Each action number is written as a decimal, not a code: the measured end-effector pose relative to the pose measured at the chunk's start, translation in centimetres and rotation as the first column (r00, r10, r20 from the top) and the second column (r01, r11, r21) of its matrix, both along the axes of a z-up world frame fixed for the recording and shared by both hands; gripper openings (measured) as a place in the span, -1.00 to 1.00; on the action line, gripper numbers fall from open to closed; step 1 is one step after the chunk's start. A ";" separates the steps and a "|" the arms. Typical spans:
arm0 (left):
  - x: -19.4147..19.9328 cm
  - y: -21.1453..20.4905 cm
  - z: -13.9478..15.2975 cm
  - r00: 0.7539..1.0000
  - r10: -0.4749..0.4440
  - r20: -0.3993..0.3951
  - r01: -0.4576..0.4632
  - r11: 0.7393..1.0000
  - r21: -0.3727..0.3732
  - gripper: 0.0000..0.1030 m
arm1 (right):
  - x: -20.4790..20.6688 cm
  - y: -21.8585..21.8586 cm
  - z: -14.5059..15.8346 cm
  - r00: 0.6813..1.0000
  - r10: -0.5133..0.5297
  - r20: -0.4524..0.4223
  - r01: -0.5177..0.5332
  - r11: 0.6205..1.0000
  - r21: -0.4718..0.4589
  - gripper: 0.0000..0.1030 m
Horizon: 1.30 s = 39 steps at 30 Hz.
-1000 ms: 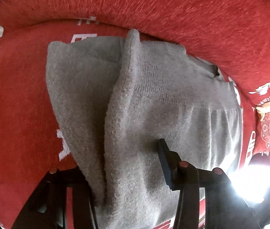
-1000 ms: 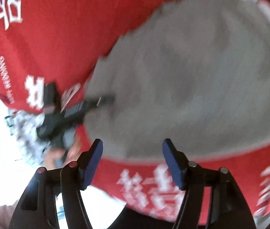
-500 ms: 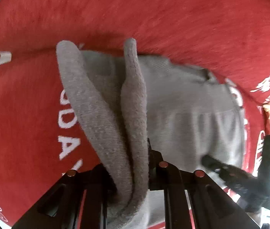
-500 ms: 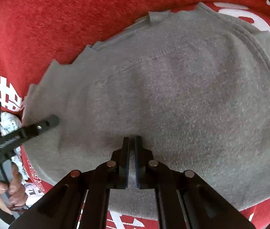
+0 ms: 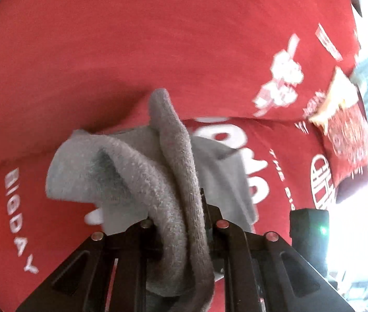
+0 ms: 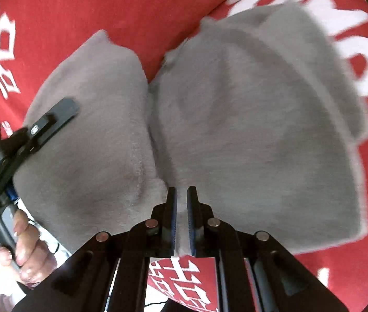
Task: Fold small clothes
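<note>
Garment [image 6: 249, 119] is hanging bunched over the red cloth [image 5: 157, 39], off its surface. Left gripper [image 5: 181, 223] is pinching a fold; right gripper [image 6: 181, 221] is pinching the near edge.

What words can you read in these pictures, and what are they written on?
"BIGDAY": white letters on the red cloth, left side of the left wrist view.
"THE": small white letters on the same cloth, at right.
Large white letters behind the grey garment: partly hidden, unreadable.
White characters in the right wrist view: too blurred to read.
</note>
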State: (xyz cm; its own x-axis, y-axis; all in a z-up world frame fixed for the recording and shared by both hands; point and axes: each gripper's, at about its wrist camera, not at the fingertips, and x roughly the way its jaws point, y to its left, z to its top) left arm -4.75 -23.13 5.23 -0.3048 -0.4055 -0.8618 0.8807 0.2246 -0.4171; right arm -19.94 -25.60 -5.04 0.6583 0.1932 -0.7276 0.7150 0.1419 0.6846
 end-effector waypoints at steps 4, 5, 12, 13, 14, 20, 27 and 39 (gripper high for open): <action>-4.8 -3.3 -2.4 0.997 -0.073 0.019 0.072 0.996 0.044 -0.67 | -4.0 -1.3 -0.9 0.997 -0.080 0.017 0.079 0.996 0.051 -0.77; -5.8 -3.9 -3.4 0.996 -0.084 0.021 0.083 0.994 0.068 -0.67 | -4.8 -1.6 -1.5 0.995 -0.102 0.017 0.101 0.992 0.069 -0.77; -7.6 -3.3 -5.2 0.992 -0.112 0.053 0.106 0.987 0.118 -0.36 | -7.7 -2.1 -3.8 0.982 -0.175 0.064 0.165 0.976 0.145 -0.73; -7.5 -3.0 -4.4 0.993 -0.117 0.030 0.114 0.989 0.092 -0.06 | -7.9 -2.3 -3.8 0.981 -0.181 0.070 0.169 0.975 0.146 -0.64; -7.7 -2.8 -3.5 0.993 -0.120 0.008 0.120 0.992 0.050 0.05 | -8.0 -2.6 -3.8 0.979 -0.190 0.079 0.177 0.973 0.148 -0.56; -9.1 -2.2 1.5 0.980 -0.183 0.077 0.189 0.977 -0.094 0.15 | -10.4 -4.9 -3.6 0.946 -0.299 0.122 0.274 0.943 0.186 -0.36; -1.6 1.3 -0.6 0.992 0.015 0.128 -0.015 1.000 0.006 0.15 | -12.8 -8.1 -5.0 0.828 -0.470 0.307 0.361 0.865 0.350 0.61; 3.6 7.0 -6.7 0.976 0.126 0.176 -0.159 0.969 0.189 0.15 | -6.7 -8.9 -0.7 0.988 -0.070 0.135 0.067 0.997 0.023 -0.66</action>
